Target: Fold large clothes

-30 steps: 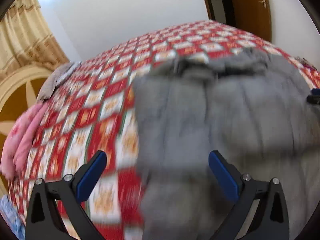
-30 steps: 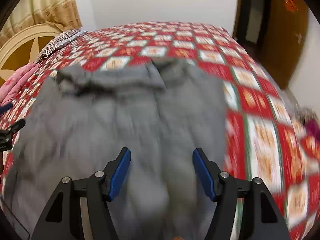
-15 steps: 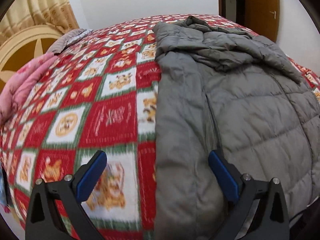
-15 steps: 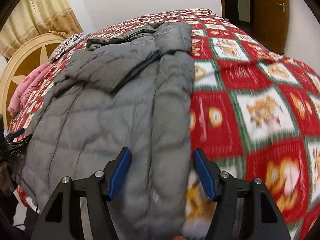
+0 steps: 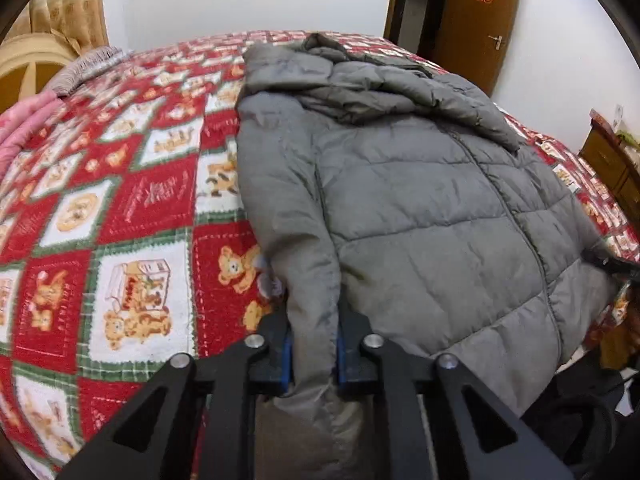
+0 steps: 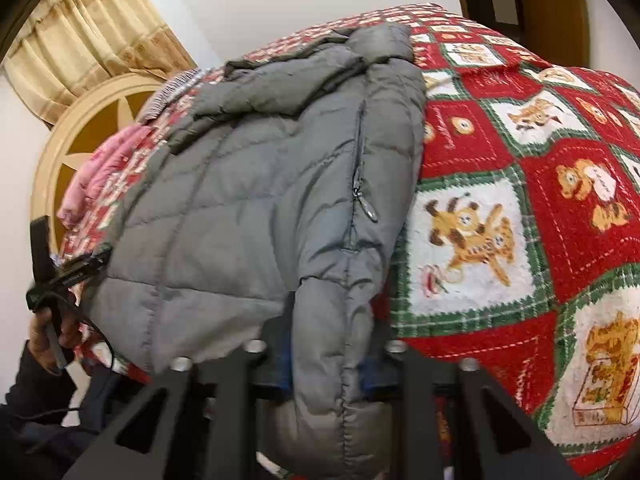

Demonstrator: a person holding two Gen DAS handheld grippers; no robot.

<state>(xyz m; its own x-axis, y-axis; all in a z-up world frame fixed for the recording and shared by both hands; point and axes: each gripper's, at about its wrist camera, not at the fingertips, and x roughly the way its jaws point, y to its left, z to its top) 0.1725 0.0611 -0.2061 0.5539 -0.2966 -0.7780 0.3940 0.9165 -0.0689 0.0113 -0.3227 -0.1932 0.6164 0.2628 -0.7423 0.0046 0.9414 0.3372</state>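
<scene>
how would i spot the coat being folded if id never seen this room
Find the bed with the red and white bear-print blanket. Spread flat across it lies the grey puffer jacket, hood toward the far wall. It is the only plain grey, quilted thing there; the bundle by the headboard is pink.

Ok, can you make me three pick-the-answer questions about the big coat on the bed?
1. Where does the coat lie?
A on the patterned bedspread
B on a chair
C on the floor

2. What colour is the coat?
A pink
B grey
C blue

3. What is the left hand-held gripper doing?
A hanging open in the air
B pinching the coat's near edge
C holding a pillow

Answers: 1 A, red-and-white squares show all around it. 2 B, its quilted fabric is grey. 3 B, grey fabric sits squeezed between its blue pads.
</scene>
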